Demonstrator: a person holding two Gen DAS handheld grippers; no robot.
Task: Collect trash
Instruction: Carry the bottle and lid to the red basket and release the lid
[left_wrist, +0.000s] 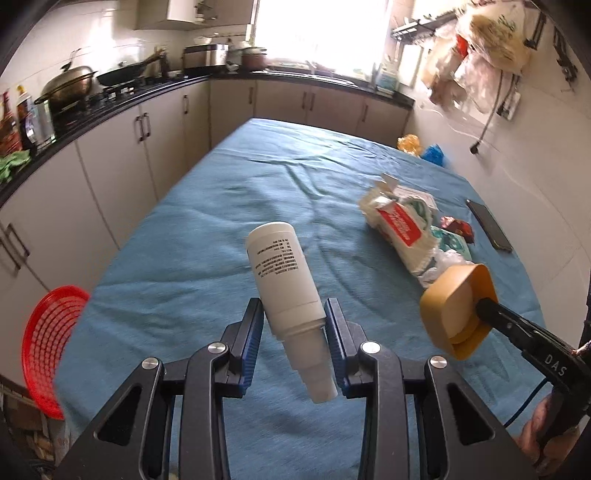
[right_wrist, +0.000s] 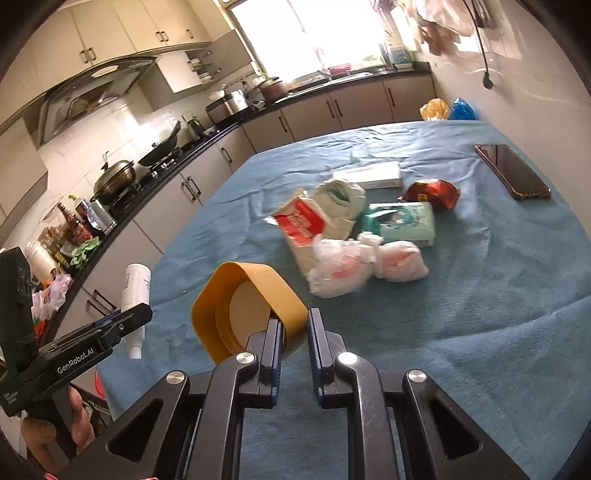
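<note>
Left hand-held gripper (left_wrist: 293, 325): clamped on the neck end of a white bottle (left_wrist: 282, 273), which was held tilted above the surface, its base pointing away from the camera.
Right hand-held gripper (right_wrist: 295, 328): drawn narrow, its pads pinching one wall of a yellow cup (right_wrist: 247, 306); the cup was carried on its side, its mouth turned toward the left wrist camera.
Surface (left_wrist: 192, 258): covered with a blue cloth.
Remaining trash: a heap was seen lying on the cloth ahead of the right hand-held gripper, made up of a red-and-white carton (right_wrist: 304, 221), a white plastic bag (right_wrist: 343, 271), a green tissue pack (right_wrist: 400, 219) and a red wrapper (right_wrist: 434, 194), all close together or touching.
Phone (right_wrist: 511, 171): laid flat near the right edge of the cloth, apart from the heap.
Red basket (left_wrist: 46, 350): seen beyond the left edge of the surface, lower than the cloth.
</note>
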